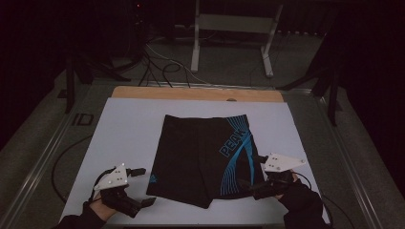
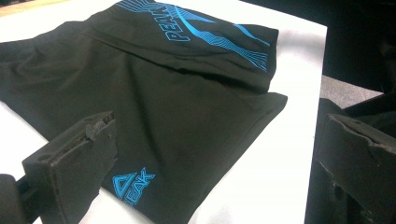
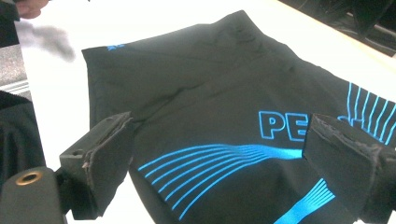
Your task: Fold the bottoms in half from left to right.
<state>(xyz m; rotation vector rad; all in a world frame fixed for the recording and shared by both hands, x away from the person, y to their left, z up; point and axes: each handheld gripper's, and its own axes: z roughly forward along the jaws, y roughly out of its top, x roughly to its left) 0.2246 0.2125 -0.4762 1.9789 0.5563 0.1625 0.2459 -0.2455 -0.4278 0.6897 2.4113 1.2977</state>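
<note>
Both hand-held grippers are seen in the high view: the left hand-held gripper (image 1: 145,186) gapes at lower left, the right hand-held gripper (image 1: 254,171) gapes over the hem of the shorts (image 1: 203,155), spread flat at centre of the tabletop (image 1: 129,129). In the left gripper view, limp, light, slick fabric is suggested. In the right gripper view, the lower hem corner is judged the best hold.

High view dim, surroundings near black, soft detail. Both gripper views brighter; white worktop (image 3: 154,23) blown out with glare, near jaws slightly blurred.
</note>
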